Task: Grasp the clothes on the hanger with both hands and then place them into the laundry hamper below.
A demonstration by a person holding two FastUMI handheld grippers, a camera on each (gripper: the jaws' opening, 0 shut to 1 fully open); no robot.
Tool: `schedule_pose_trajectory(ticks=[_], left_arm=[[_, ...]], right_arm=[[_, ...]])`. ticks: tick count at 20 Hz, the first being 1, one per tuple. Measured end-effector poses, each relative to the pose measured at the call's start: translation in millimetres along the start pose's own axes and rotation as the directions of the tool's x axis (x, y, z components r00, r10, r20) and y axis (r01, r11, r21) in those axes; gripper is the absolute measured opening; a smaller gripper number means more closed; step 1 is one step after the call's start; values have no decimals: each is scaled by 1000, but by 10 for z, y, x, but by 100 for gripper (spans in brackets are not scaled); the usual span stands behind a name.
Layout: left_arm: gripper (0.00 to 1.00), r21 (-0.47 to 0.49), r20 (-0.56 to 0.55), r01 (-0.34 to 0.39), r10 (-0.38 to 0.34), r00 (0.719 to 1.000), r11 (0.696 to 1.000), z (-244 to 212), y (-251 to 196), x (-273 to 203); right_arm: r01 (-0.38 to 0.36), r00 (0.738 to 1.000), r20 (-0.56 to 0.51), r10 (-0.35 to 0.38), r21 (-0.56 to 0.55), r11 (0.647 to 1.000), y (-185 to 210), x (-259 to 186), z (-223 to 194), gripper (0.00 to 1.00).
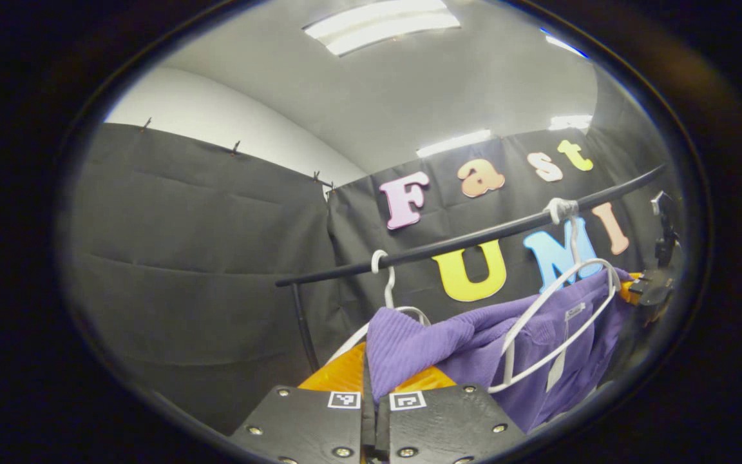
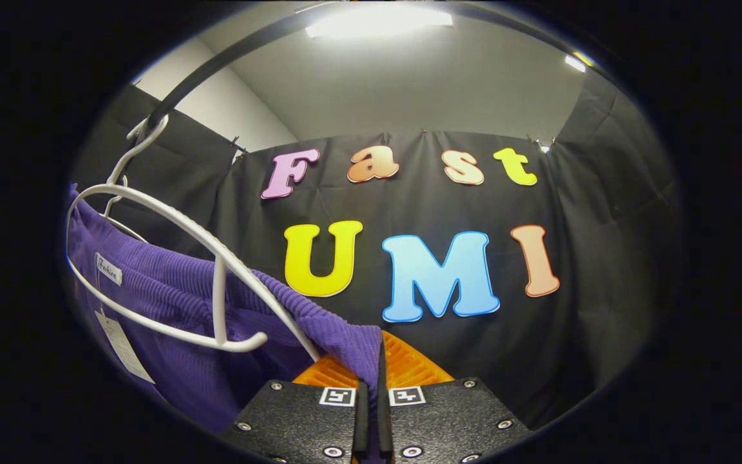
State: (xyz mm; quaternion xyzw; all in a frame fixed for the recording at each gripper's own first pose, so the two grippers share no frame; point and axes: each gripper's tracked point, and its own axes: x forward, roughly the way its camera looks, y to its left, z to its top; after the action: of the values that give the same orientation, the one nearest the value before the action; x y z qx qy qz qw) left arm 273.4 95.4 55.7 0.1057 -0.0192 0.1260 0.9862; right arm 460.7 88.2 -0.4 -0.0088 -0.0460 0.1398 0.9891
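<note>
Now both grippers are closed on the purple clothes (image 1: 474,341), which hang from the white hangers on the black rail (image 1: 474,238). In the left gripper view, the left gripper (image 1: 371,380) has its two fingers together, and a fold of the ribbed purple cloth is pinched between them and rises above the tips. A white hanger (image 1: 558,322) lies against the cloth to the right, with its hook tied on the rail, and a second white hook (image 1: 385,277) hangs on the rail more to the left. At the far right edge of this view the other gripper (image 1: 651,290) is at the end of the cloth.

In the right gripper view, the right gripper (image 2: 371,370) also has its fingers together, clamped on an edge of the purple cloth that comes down from the left. The white hanger (image 2: 216,290) is just beside this edge, tilted, and a small white tag (image 2: 123,348) hangs from the cloth under it.
</note>
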Motion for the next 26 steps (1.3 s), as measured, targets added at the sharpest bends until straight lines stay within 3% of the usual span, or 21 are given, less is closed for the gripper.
schedule_pose_trajectory(ticks=[1, 8, 10, 14, 16, 17, 20, 21, 22, 26], left_arm=[[1, 3, -3, -1, 1, 1000, 1000, -46, 10, 0], [0, -39, -32, -11, 10, 999, 999, -260, 125, -12], [6, -31, -43, -11, 10, 999, 999, -332, 153, -5], [1, -44, -75, -13, 10, 997, 999, -474, 198, -27], [6, -53, -123, -22, 15, 992, 998, -675, 200, -26], [1, -54, -137, -29, 21, 990, 998, -755, 188, -37], [1, -46, -169, -42, 34, 985, 998, -937, 227, -151], [6, -40, -178, -44, 36, 983, 998, -993, 232, -228], [1, -35, -185, -42, 34, 982, 999, -1001, 244, -272], [1, -35, -188, -19, 12, 982, 999, -1065, 202, -678]], right_arm=[[-1, 1000, 0, 1, 0, 1000, 0, -2, -16, 5], [-49, 998, -48, 48, -21, 999, 146, 77, -231, 5], [-74, 993, -87, 75, 5, 997, 220, 77, -345, 5], [-98, 980, -165, 107, 61, 993, 307, 32, -602, 4], [-119, 968, -214, 127, 53, 992, 376, -73, -792, 5], [-125, 967, -219, 131, 40, 991, 390, -112, -850, 5], [-136, 962, -237, 138, 23, 990, 427, -261, -971, 5], [-138, 959, -244, 141, 30, 990, 435, -329, -994, 5], [-138, 958, -248, 142, 33, 990, 450, -427, -992, 5], [-132, 959, -248, 138, 42, 990, 490, -813, -903, 5]])
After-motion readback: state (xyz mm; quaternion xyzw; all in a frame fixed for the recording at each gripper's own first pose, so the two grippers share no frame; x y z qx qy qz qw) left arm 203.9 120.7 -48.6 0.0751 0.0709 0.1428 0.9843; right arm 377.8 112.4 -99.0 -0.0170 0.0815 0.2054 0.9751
